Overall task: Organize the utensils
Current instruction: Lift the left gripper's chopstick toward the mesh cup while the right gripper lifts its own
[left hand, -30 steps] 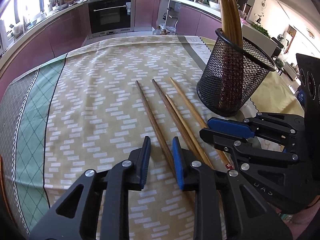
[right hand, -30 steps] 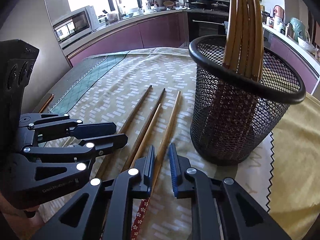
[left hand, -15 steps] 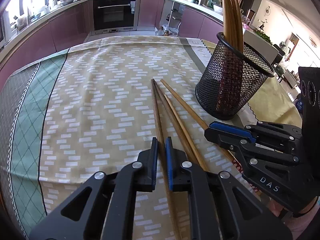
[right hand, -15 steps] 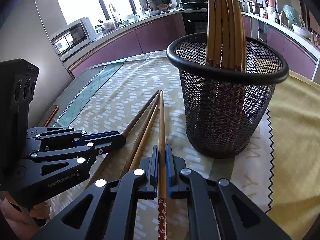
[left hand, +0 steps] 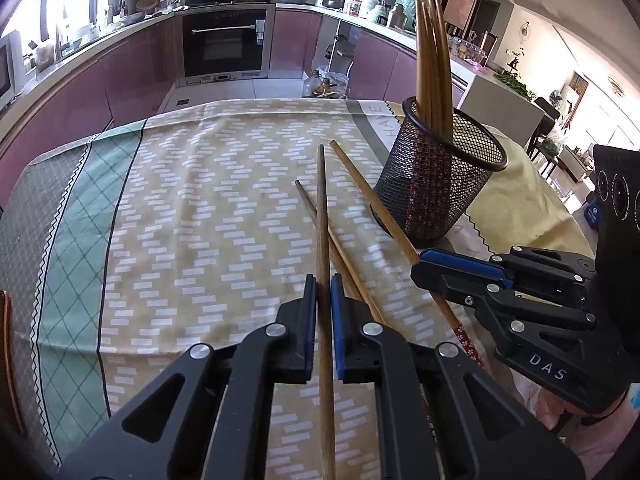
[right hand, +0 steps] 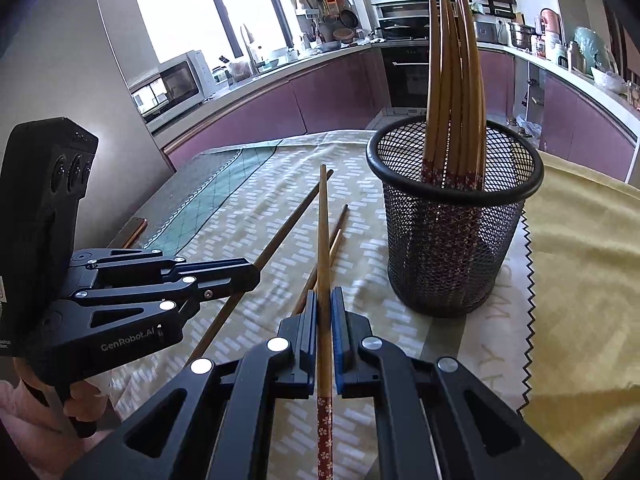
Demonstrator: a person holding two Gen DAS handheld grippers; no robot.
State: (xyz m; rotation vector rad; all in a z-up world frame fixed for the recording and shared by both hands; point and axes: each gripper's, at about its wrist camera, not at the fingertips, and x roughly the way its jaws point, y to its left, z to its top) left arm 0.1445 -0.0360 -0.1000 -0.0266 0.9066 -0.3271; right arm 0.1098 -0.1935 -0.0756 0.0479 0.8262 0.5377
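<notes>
My left gripper is shut on a dark brown chopstick, which is lifted off the cloth and points away. The right gripper is shut on a lighter chopstick with a red floral end, also raised. Each gripper shows in the other's view: the right gripper beside the holder, the left gripper at the left. Two loose chopsticks lie on the cloth between them. A black mesh holder stands upright just right of them, with several chopsticks in it.
A patterned tablecloth covers the table, with a yellow cloth to the right of the holder. A thin brown object lies at the table's left edge. A hand grips the left tool. Kitchen cabinets stand beyond the far edge.
Both grippers went from open to shut, each on one chopstick. Both chopsticks have come up off the cloth, leaving two lying there.
</notes>
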